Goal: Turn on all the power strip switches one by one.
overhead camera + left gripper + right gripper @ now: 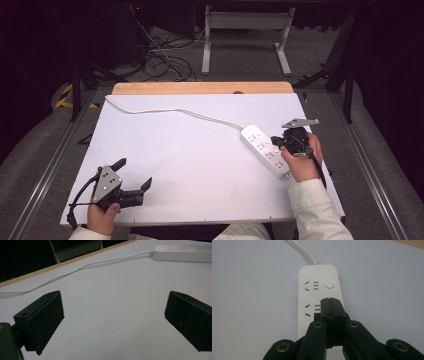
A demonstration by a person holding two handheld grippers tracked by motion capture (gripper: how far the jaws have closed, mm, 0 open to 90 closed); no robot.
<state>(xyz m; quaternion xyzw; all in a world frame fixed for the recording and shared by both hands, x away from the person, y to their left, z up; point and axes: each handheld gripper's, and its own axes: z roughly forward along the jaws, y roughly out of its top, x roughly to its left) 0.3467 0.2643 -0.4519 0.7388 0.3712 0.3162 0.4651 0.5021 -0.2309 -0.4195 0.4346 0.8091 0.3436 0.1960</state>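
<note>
One power strip (264, 149), white, is lying on the white counter (190, 165), near the counter's right edge and angled; you are seeing one round button (329, 285) and two socket groups ahead of your fingers in the right gripper view. One white cord (170, 110) is running from the strip's far end across to the counter's far left corner.

Two grippers are in your hands. Your right gripper (276, 142) is hovering over the strip's middle, its fingers (327, 307) pressed together with nothing between them, their tips sitting above the strip just short of the button. Whether they are touching the strip cannot be told.

Your left gripper (134, 174) is resting at the counter's near left corner, well apart from the strip, its fingers (41, 320) spread wide and gripping nothing.

Bare counter is lying between left gripper and strip. The strip's near end is sitting near the counter's right edge.
</note>
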